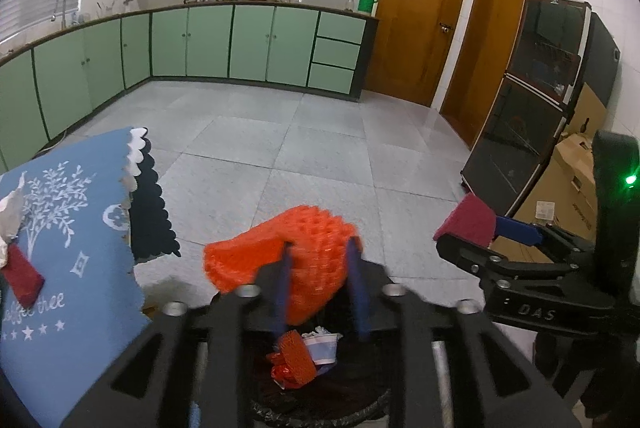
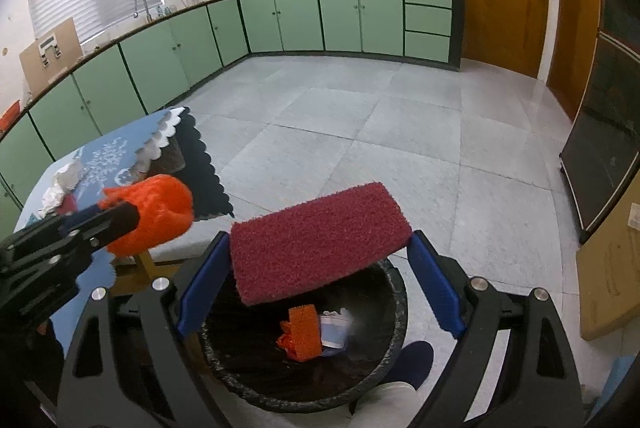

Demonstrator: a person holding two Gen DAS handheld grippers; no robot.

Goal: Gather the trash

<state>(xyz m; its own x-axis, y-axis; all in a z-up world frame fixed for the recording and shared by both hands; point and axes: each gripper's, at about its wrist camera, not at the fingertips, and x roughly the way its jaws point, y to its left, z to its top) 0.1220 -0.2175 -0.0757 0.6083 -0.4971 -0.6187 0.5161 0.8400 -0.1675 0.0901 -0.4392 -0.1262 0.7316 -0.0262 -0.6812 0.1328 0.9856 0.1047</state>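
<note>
We see the orange foam net (image 1: 280, 264) pinched in our left tongs (image 1: 320, 260), held over the black-lined trash bin (image 2: 394, 312). Our right tongs (image 2: 320, 260) grip a dark red scouring pad (image 2: 320, 240) by its short ends, above the same bin. Inside lie an orange scrap (image 2: 304, 334) and what may be a crumpled paper cup (image 2: 334, 332). Left of the bin stands the bench with its blue cloth (image 1: 68, 228), holding a white wad (image 1: 10, 216)
</note>
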